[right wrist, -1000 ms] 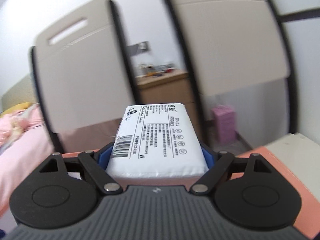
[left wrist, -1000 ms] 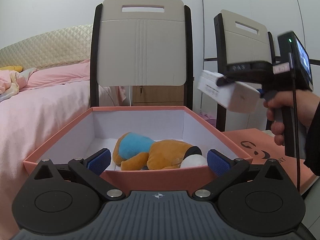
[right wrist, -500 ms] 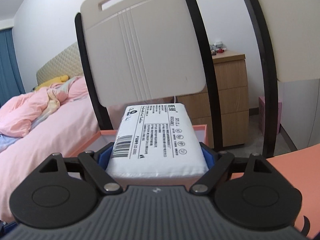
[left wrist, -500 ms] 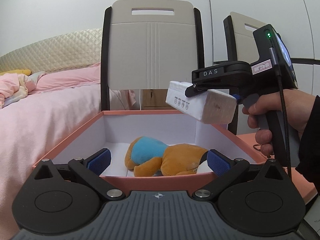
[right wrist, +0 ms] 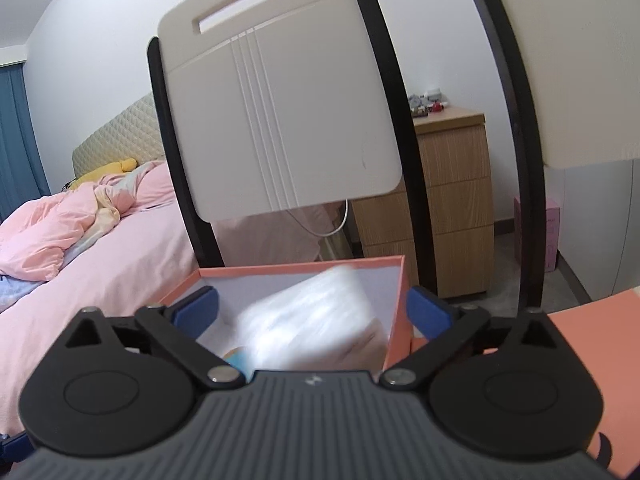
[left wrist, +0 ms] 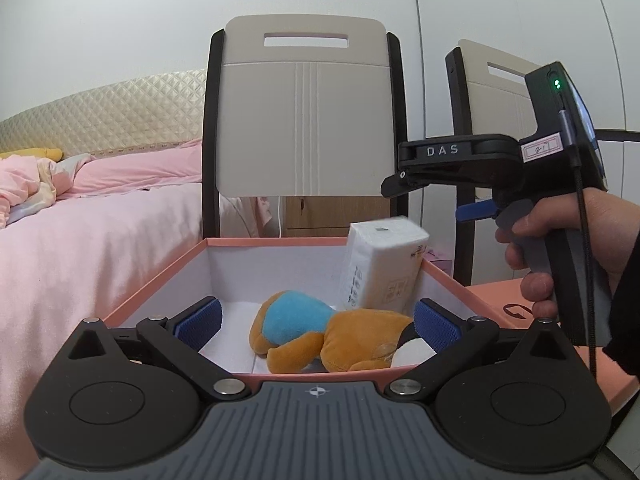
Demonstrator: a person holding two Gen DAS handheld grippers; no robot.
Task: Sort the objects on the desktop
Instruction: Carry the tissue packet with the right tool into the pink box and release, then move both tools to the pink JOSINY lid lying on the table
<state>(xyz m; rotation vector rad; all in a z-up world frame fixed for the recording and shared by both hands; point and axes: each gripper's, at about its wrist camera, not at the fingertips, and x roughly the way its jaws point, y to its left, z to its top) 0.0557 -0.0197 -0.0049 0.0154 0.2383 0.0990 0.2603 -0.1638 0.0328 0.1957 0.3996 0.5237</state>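
We see the white tissue pack (left wrist: 380, 266) below the right gripper (right wrist: 312, 308), its fingers (right wrist: 426, 310) spread wide with nothing between them; pack sits under and ahead of the fingertips, blurred in the right wrist view (right wrist: 316, 320), touching neither pad. In the left wrist view the pack stands on end, tilted, its lower part inside the pink box (left wrist: 276, 242) near the far right corner, top poking above the rim. We cannot tell whether it rests on the box floor or on the toy. The left gripper (left wrist: 318, 320) is spread too, blue pads (left wrist: 200, 322) apart at the near wall of the box, gripping nothing; the plush toy (left wrist: 336, 336) lies between and just beyond the fingertips. Box: open cardboard, salmon outside, white inside, straight walls. Inside: the plush, soft orange fabric with a blue patch and a white-and-black end, lying on its side, plus the pack, smooth plastic wrap with small grey print. A flat salmon lid (left wrist: 504, 300) lies on the surface right of the box. The right hand (left wrist: 560, 248) wraps the gripper handle.
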